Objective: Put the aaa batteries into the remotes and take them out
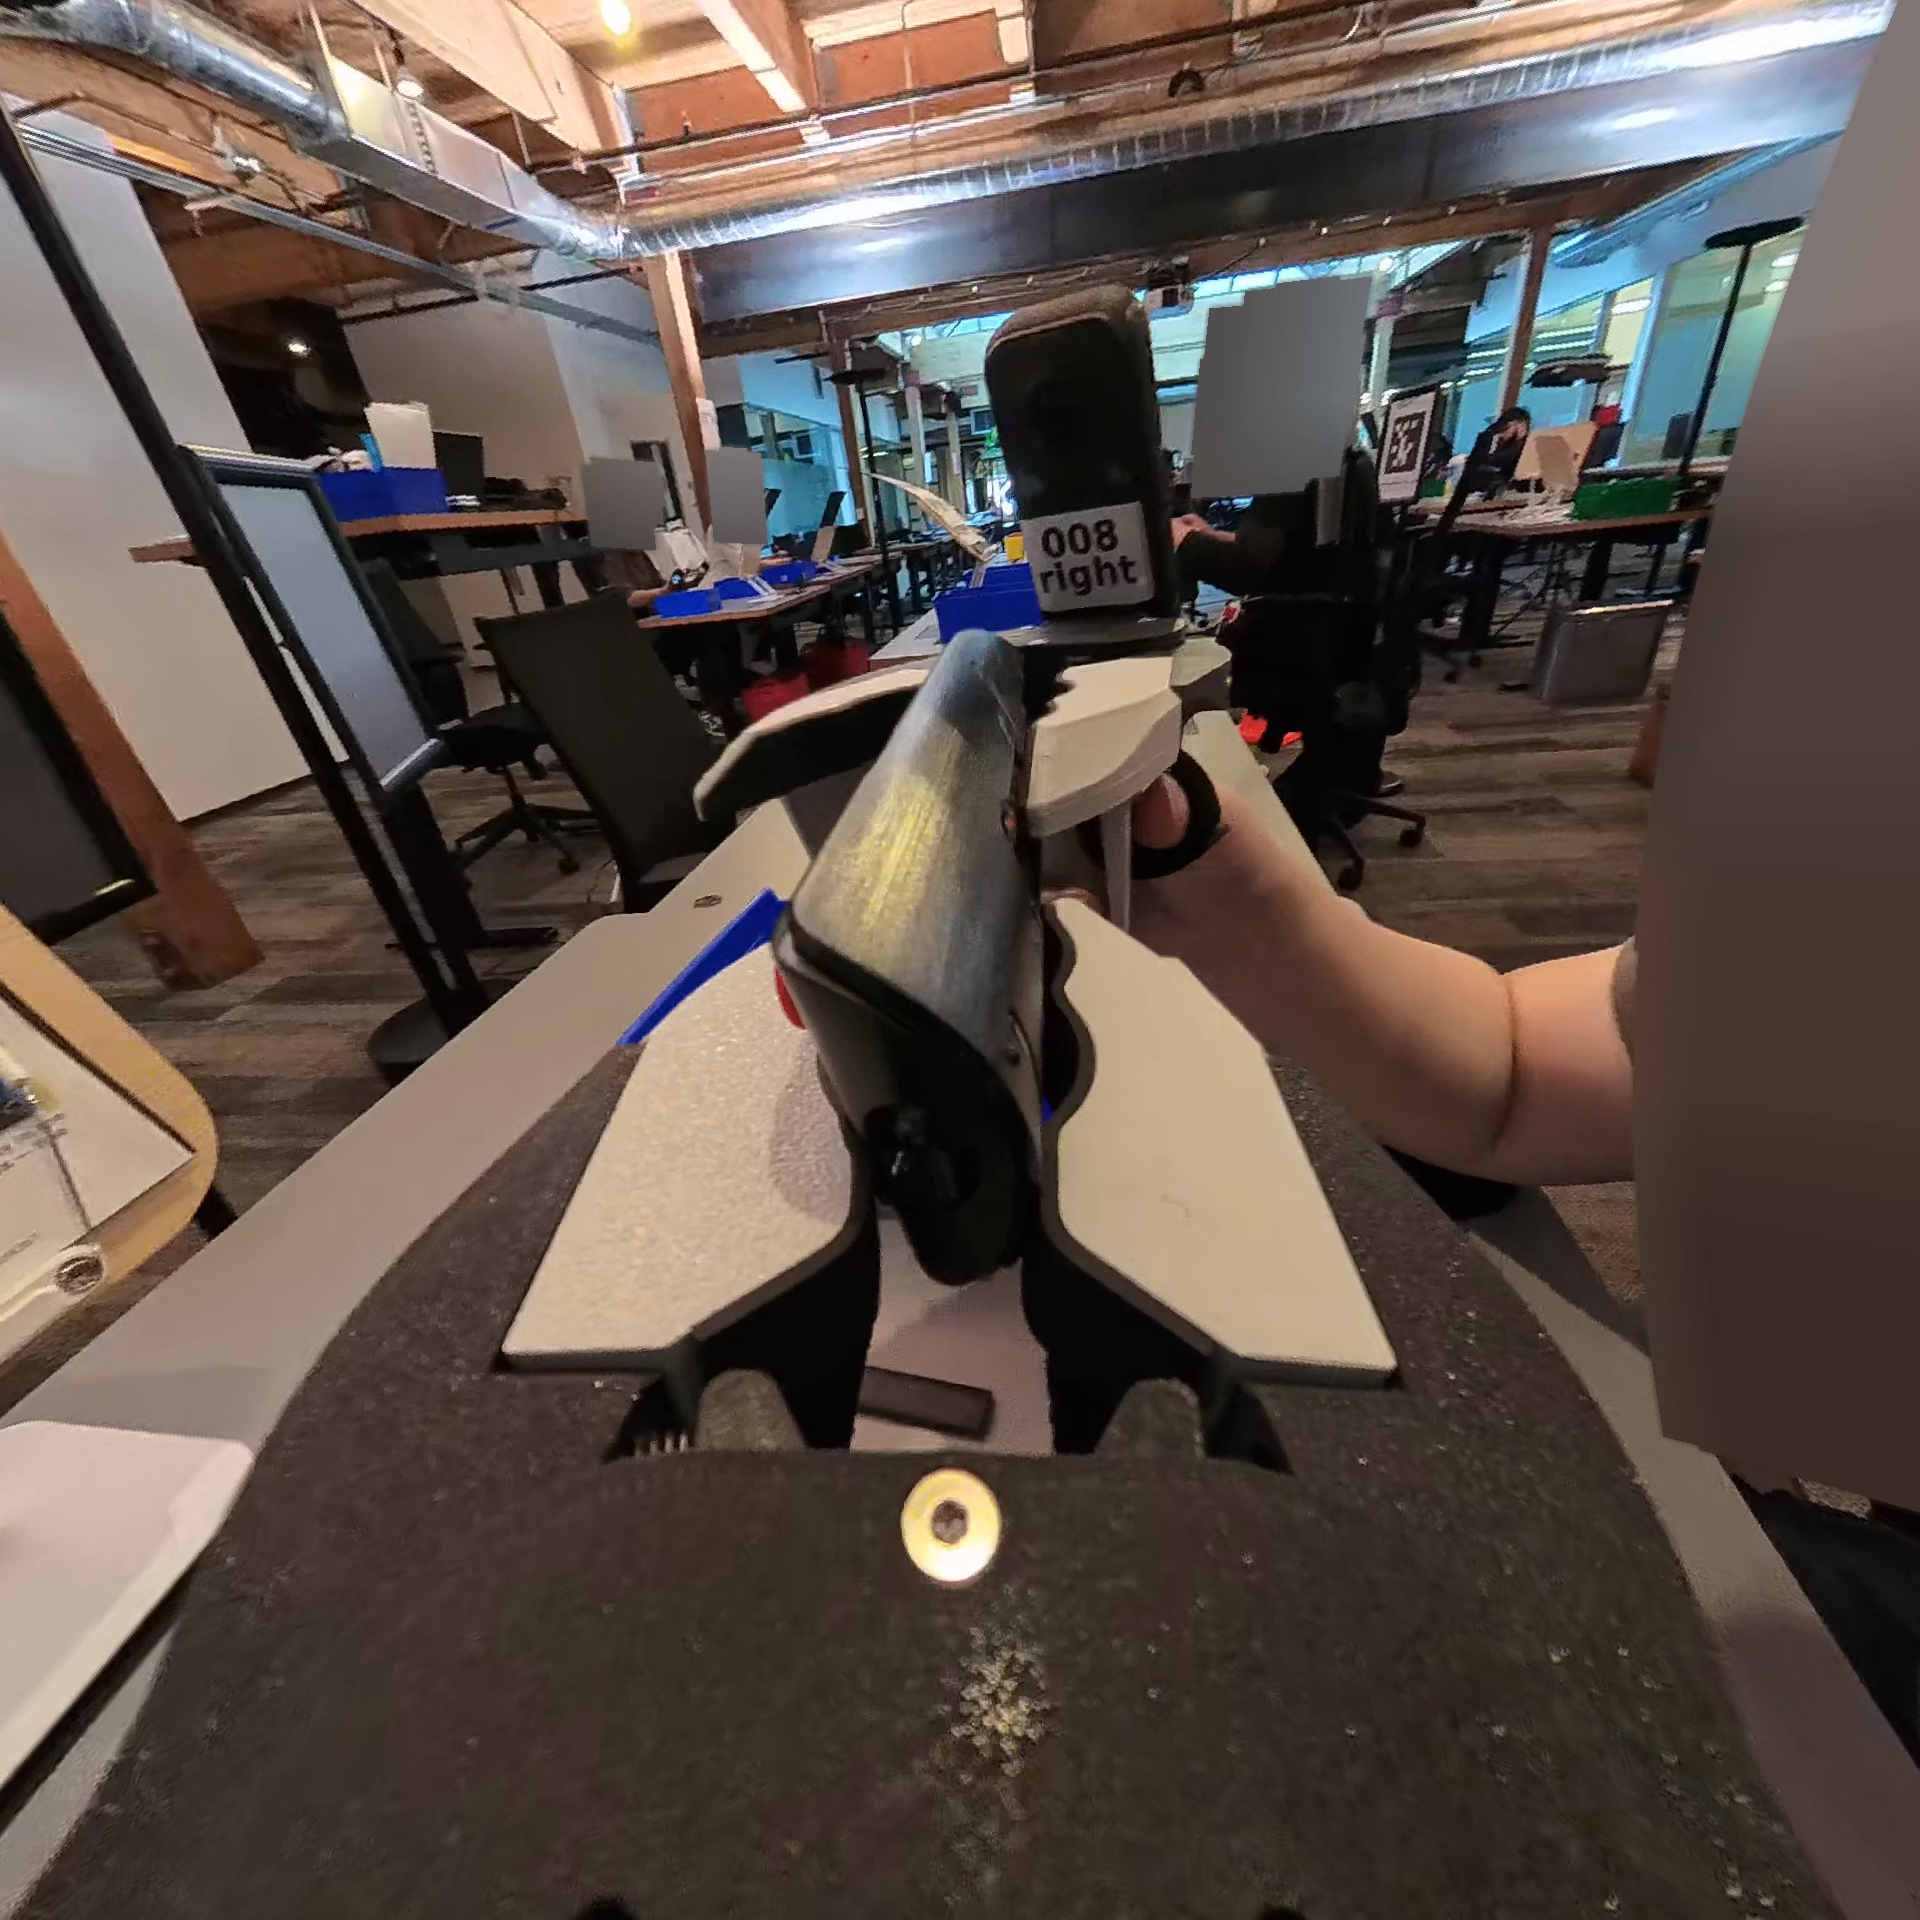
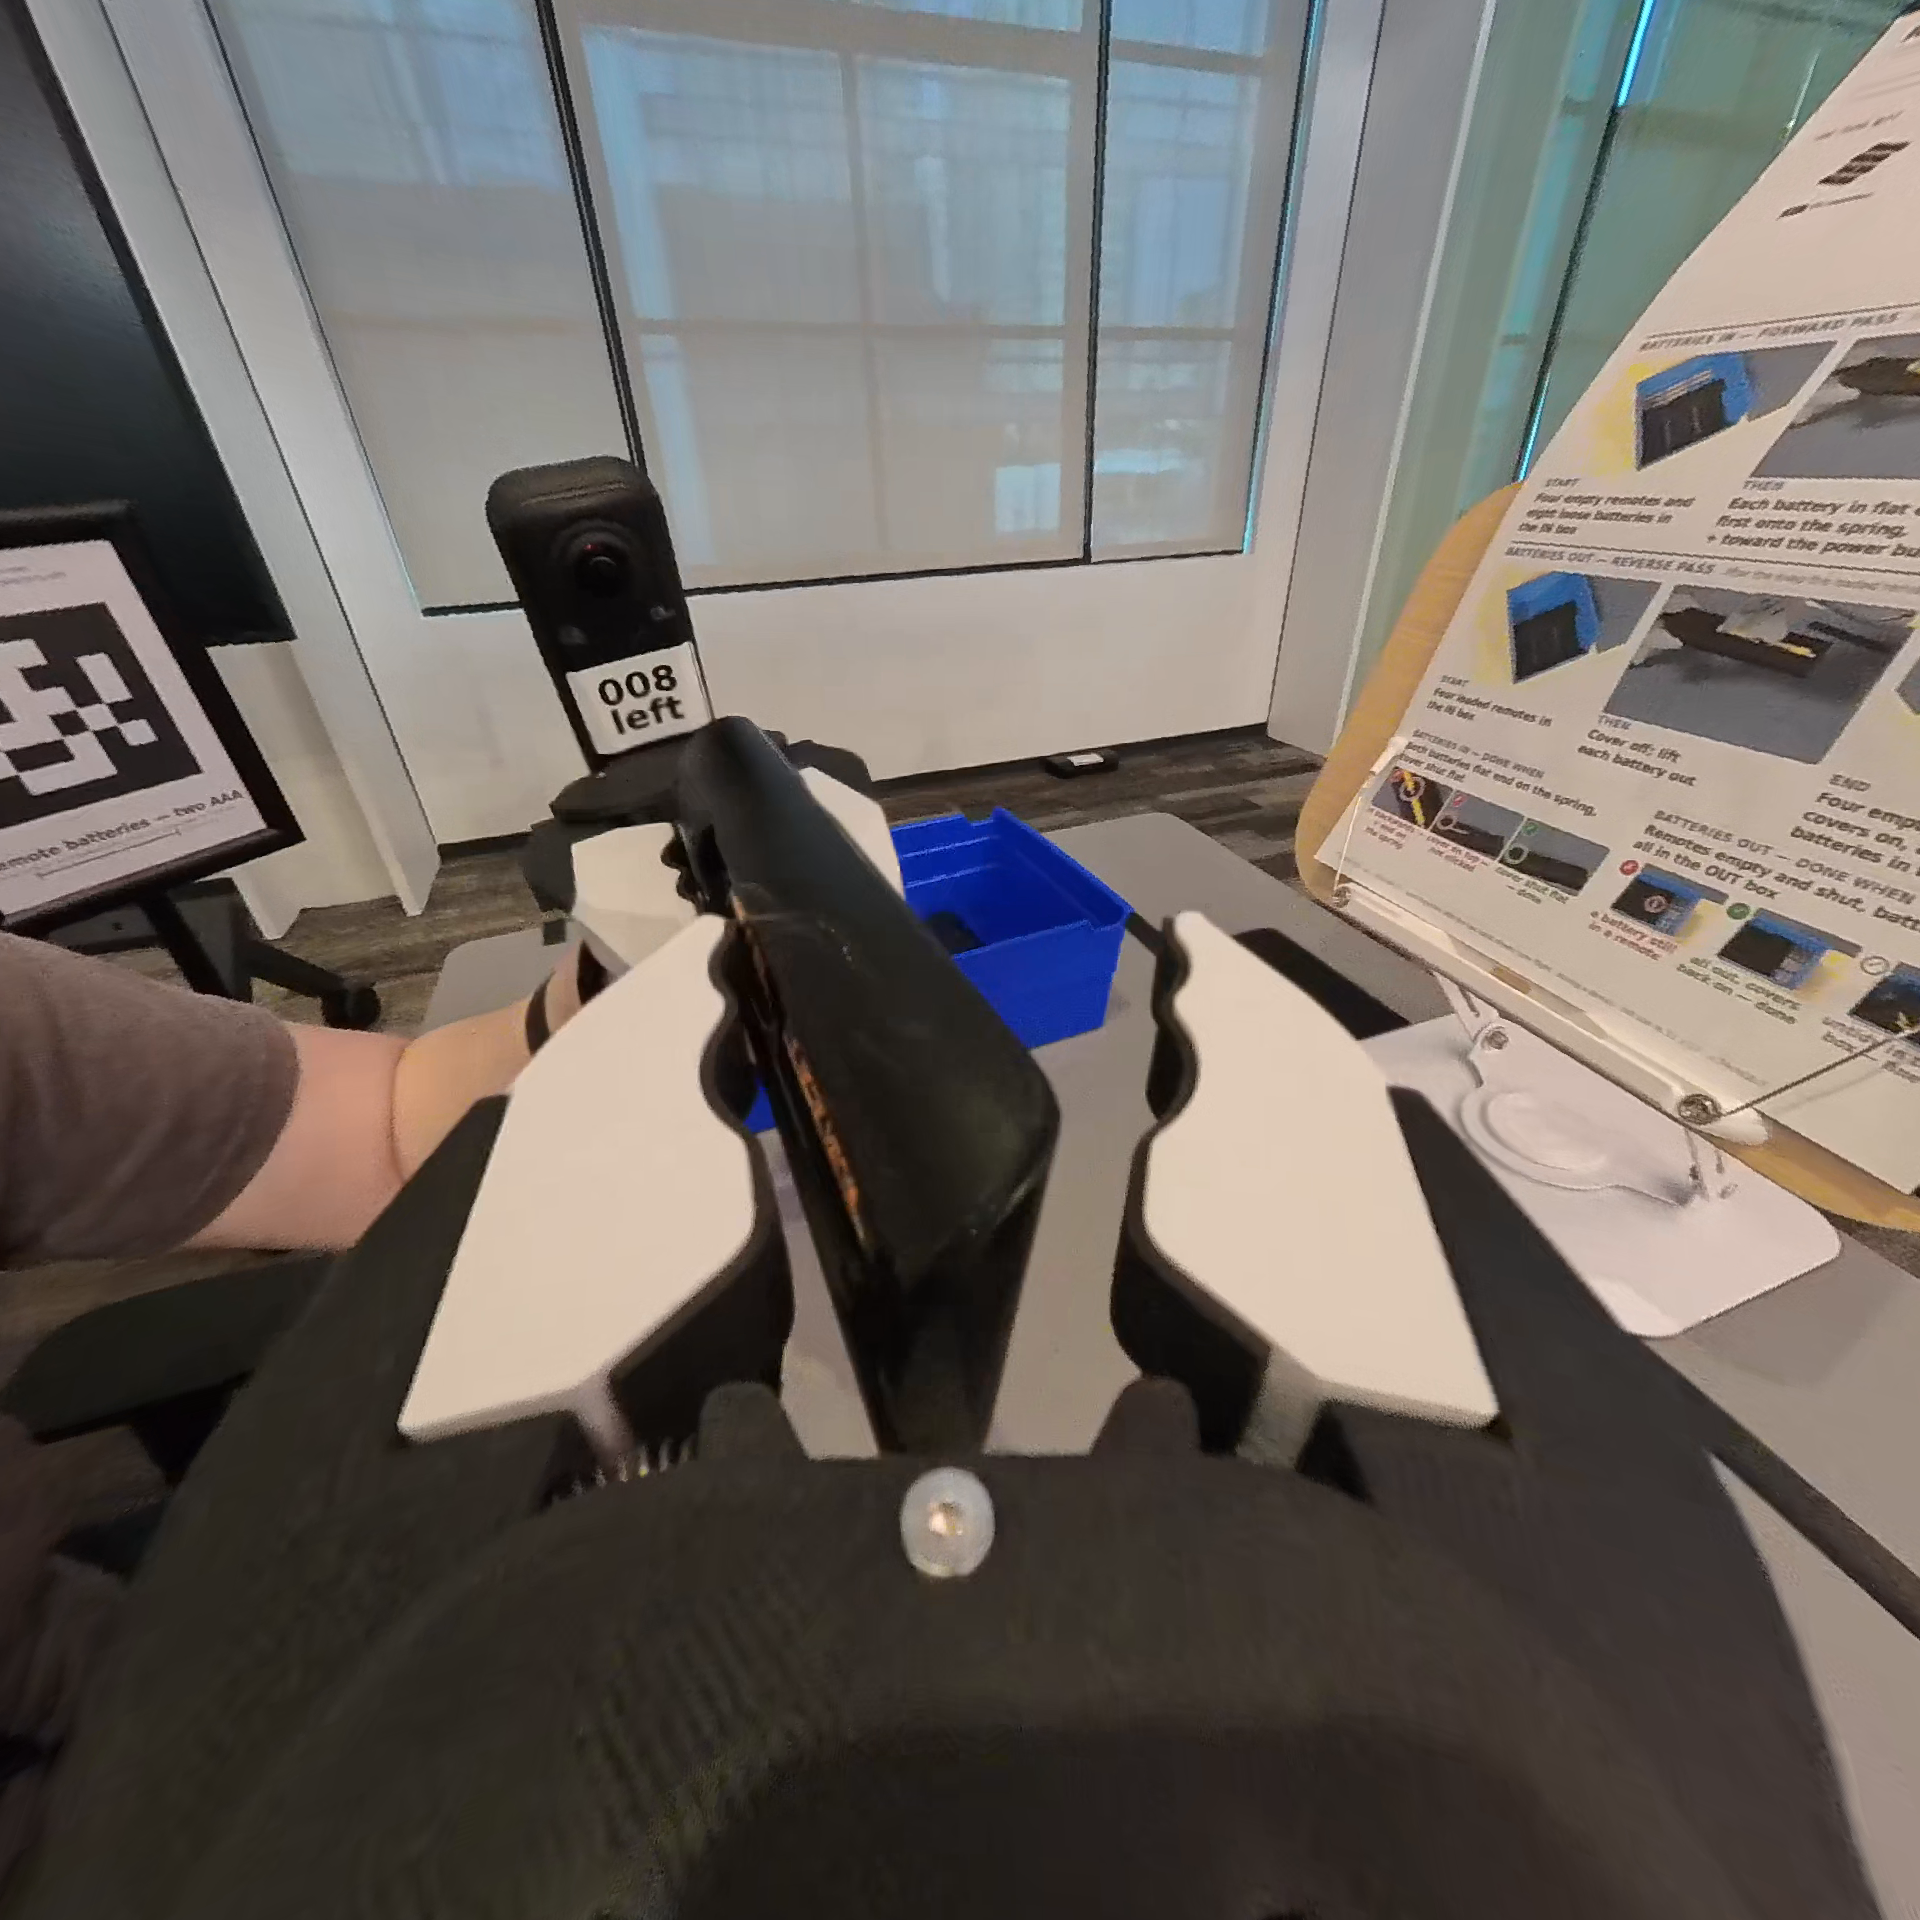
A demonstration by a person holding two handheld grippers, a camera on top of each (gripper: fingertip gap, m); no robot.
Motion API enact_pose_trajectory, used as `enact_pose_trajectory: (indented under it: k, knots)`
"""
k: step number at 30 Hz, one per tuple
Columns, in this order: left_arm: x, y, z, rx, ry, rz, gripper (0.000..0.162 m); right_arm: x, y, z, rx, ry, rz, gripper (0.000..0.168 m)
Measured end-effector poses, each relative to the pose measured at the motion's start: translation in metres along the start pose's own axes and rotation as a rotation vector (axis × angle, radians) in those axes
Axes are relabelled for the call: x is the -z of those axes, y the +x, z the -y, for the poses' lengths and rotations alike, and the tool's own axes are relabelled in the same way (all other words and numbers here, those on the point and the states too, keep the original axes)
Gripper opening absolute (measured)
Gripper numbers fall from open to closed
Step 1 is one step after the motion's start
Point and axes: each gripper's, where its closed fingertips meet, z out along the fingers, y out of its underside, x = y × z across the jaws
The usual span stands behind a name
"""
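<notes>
A black remote (image 1: 914, 997) is held in the air between both grippers, above the grey table (image 2: 1205, 873). My left gripper (image 1: 925, 956) is shut on one end of it, with both white pads against its sides. My right gripper (image 2: 945, 935) is open around the other end of the remote (image 2: 904, 1101): its left pad is at the remote's edge and a clear gap shows on the right. An orange strip runs along the remote's left edge in the right wrist view. The right gripper (image 1: 935, 727) also shows farther off, with its fingers spread. No loose battery is in view.
A blue bin (image 2: 1039, 935) stands on the table behind the remote, with something dark inside. A small black piece (image 1: 925, 1413) lies on the table below. An instruction board (image 2: 1662, 727) on a white stand is at the right. A framed marker sign (image 2: 94, 717) is at the left.
</notes>
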Motion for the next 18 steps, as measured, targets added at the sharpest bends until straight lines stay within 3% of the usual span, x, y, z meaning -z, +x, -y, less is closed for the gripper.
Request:
enact_pose_trajectory:
  k: [7,13,18]
  knots:
    - [0.000,0.000,0.002,-0.014,0.017,0.017,0.029,-0.005,-0.009,-0.001,-0.055,0.033,0.059,0.063]
    - [-0.002,0.000,0.008,0.048,0.158,0.028,0.029,-0.006,-0.013,0.012,-0.108,0.329,0.126,0.053]
    - [-0.003,-0.001,0.008,0.053,0.160,0.041,0.029,-0.004,-0.021,0.013,-0.122,0.370,0.210,0.037]
